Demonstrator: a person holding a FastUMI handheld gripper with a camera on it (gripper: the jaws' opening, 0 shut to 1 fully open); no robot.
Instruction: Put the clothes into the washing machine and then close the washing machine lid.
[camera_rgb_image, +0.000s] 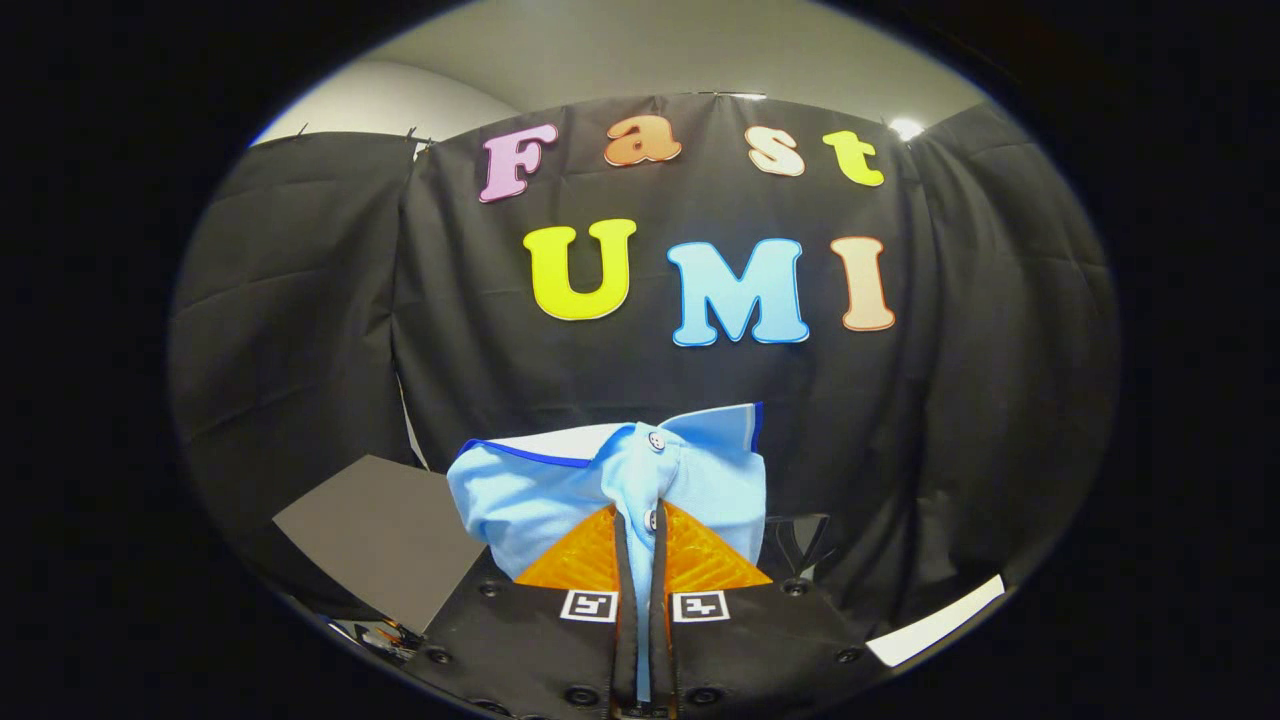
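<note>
Pinching light-blue shirt (610, 490) (collar up) — hand-held gripper (642, 545), fingers pressed together; black cloth wall (320, 330) beyond.

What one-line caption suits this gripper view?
Gripper shut on a light blue collared shirt, held up before the black cloth wall, a grey panel beside it.

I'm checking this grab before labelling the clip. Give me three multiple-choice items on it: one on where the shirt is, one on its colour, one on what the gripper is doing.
1. Where is the shirt?
A. between the fingers
B. flat on the grey board
C. hung on the wall

2. What is its main colour?
A. red
B. light blue
C. green

3. What state is the gripper in?
A. wide open
B. shut on the shirt
C. shut on nothing

Answers: 1 A, the buttoned front runs down between both fingers. 2 B, the cloth is light blue with a darker collar edge. 3 B, the fingers sit close together, pinching the fabric.
</note>
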